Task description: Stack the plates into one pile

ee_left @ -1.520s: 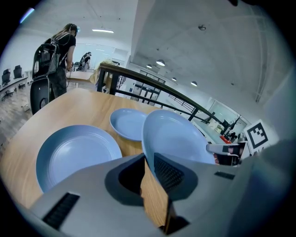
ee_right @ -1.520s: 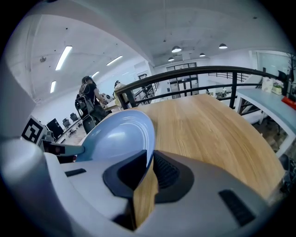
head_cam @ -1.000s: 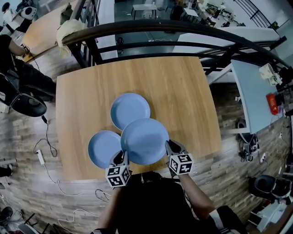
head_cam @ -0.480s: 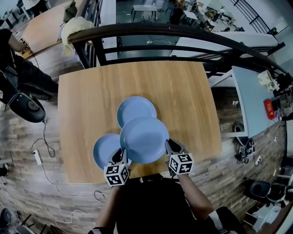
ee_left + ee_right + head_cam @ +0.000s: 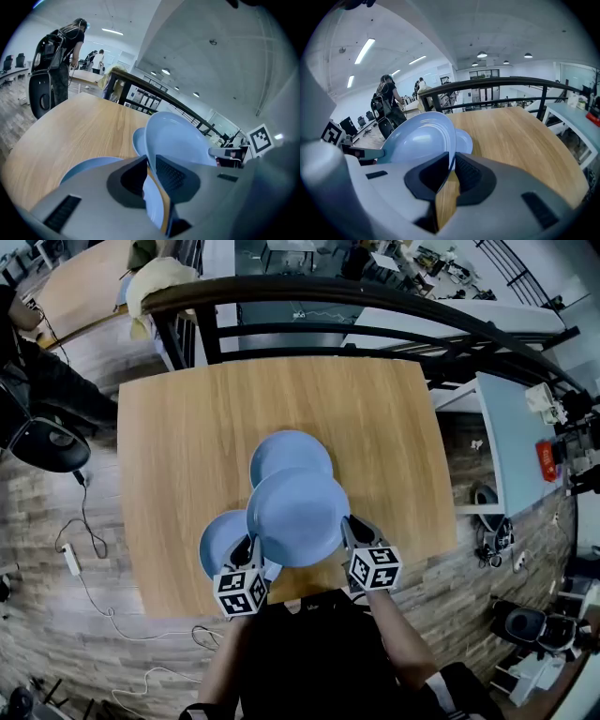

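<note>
Table (image 5: 178, 446): pale wood, wide and bare toward the far, left and right edges; a dark railing (image 5: 328, 296) runs past the far edge.
Held plate (image 5: 298, 517): blue, round, hollow side up, lifted over the near half of the table; I grip it at opposite sides.
Left tongs (image 5: 251, 549): clamped on its left rim.
Right tongs (image 5: 351, 526): clamped on its right rim.
Other plates: far plate (image 5: 286, 448) and near plate (image 5: 217, 540) lie flat, both partly covered by the held one.
Near edge: close behind my tongs.
</note>
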A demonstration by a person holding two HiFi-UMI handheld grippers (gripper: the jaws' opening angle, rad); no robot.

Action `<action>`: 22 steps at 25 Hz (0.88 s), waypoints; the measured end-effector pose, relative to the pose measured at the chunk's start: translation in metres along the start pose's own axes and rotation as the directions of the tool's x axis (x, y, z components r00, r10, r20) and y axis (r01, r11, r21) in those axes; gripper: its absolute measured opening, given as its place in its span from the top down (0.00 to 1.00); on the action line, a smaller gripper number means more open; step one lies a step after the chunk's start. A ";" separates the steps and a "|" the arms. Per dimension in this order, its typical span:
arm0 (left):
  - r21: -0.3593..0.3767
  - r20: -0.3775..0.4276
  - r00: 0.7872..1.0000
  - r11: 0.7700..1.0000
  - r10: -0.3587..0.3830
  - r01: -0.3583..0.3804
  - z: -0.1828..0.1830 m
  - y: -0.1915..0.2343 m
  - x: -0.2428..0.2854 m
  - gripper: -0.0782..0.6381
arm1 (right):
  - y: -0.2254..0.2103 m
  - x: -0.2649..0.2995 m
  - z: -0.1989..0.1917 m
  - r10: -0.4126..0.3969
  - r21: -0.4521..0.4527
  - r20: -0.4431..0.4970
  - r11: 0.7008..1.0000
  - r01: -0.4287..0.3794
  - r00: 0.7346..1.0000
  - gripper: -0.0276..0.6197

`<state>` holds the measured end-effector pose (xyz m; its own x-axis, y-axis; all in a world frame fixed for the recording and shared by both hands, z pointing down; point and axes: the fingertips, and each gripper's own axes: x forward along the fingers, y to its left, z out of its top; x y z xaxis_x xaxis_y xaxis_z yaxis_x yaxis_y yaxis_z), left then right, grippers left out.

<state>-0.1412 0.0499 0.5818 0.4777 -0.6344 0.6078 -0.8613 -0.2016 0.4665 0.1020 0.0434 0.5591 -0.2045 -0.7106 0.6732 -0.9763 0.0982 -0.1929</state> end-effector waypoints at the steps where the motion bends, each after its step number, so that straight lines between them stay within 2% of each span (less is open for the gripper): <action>1: -0.004 -0.004 1.000 1.000 0.001 -0.001 -0.001 0.002 -0.001 0.79 | 0.002 0.001 0.000 0.001 -0.004 -0.003 1.000 -0.001 1.000 0.87; 10: -0.034 0.008 0.999 0.998 0.047 -0.046 0.008 0.019 0.000 0.79 | 0.015 0.026 0.012 0.053 -0.033 -0.019 0.998 -0.054 0.998 0.87; 22: -0.072 0.011 0.992 0.990 0.126 -0.125 0.015 0.016 0.023 0.79 | -0.001 0.057 0.030 0.123 -0.060 -0.055 0.990 -0.126 0.991 0.87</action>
<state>-0.1467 0.0209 0.5933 0.3637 -0.6626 0.6547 -0.8992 -0.0664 0.4324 0.0937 -0.0177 0.5765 -0.3265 -0.6538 0.6826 -0.9452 0.2286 -0.2331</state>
